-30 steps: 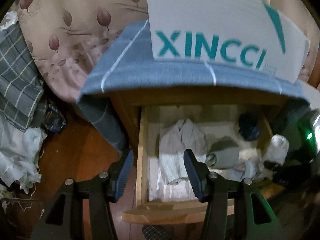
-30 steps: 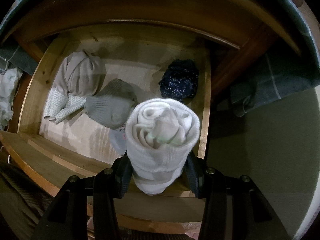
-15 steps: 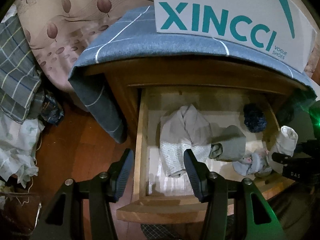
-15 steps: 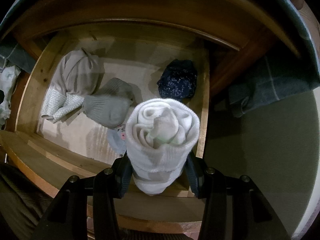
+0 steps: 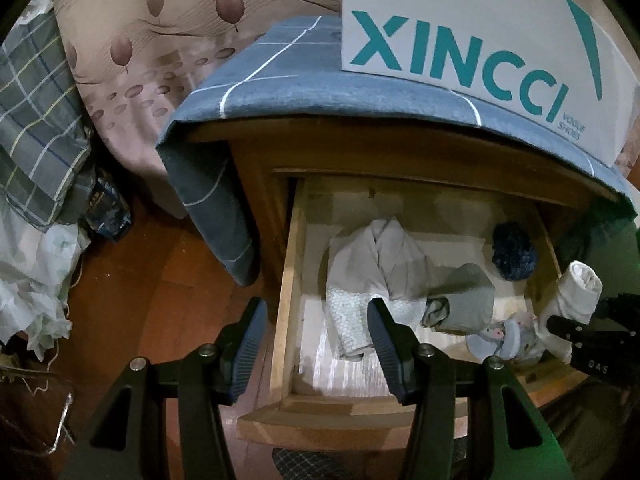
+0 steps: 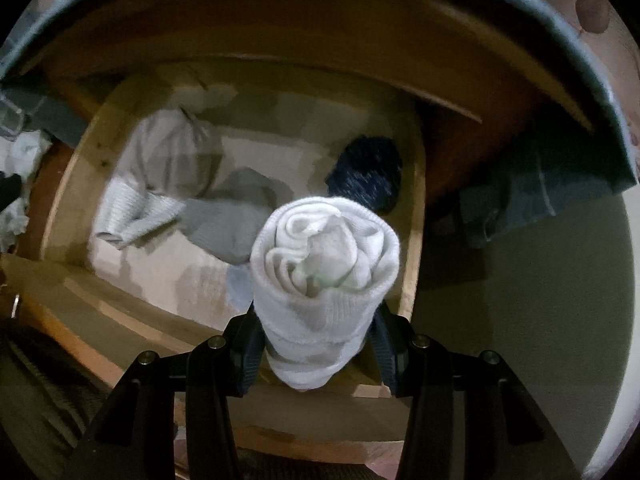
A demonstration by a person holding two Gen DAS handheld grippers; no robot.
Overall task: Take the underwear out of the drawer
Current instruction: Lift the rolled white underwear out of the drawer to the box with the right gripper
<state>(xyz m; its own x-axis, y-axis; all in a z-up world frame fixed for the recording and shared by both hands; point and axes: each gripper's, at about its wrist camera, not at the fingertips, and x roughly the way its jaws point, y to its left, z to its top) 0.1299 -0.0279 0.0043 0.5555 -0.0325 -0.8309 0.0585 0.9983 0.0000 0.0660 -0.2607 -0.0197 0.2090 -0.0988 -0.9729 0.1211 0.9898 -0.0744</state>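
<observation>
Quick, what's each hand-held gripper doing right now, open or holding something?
Left hand-held gripper: open, holding nothing, above the open drawer.
Right hand-held gripper: shut on the rolled white bundle.

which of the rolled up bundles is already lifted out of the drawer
The white rolled bundle, clamped upright in the right hand-held gripper above the drawer's right edge. The grey bundle and the dark blue one lie on the drawer floor.
</observation>
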